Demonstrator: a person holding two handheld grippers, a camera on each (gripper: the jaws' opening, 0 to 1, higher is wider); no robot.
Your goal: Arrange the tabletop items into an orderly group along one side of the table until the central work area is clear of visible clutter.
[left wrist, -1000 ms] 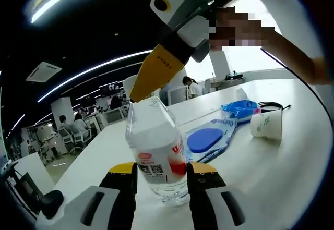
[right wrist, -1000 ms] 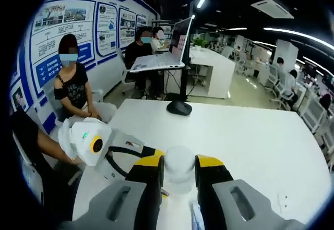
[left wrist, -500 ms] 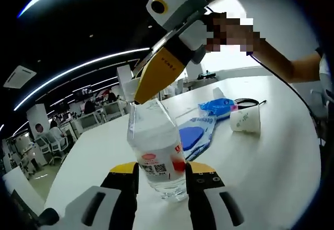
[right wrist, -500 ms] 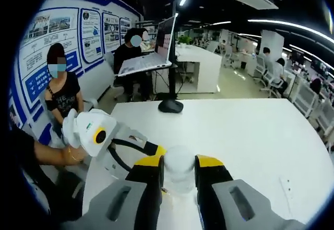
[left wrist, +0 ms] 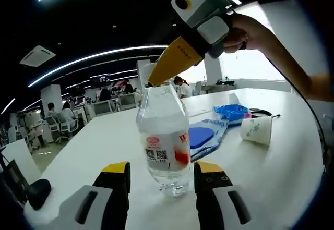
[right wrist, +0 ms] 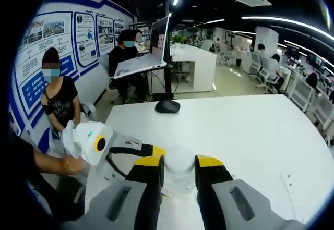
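Left gripper (left wrist: 160, 173): your jaws stand apart beside the water bottle (left wrist: 164, 141).
Right gripper (right wrist: 179, 168): you clamp the bottle cap (right wrist: 178, 163).
Table (left wrist: 282, 167): paper cup (left wrist: 256, 130) lies tipped.

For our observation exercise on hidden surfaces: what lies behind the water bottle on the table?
Behind the water bottle lies a blue-and-white plastic pack, with a white paper cup on its side beyond. The bottle covers the pack's near end.

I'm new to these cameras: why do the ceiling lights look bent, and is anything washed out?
Left gripper view: fisheye bends the ceiling lights into arcs; the window is blown out white. Right gripper view: the cap between the jaws looks soft and pale.
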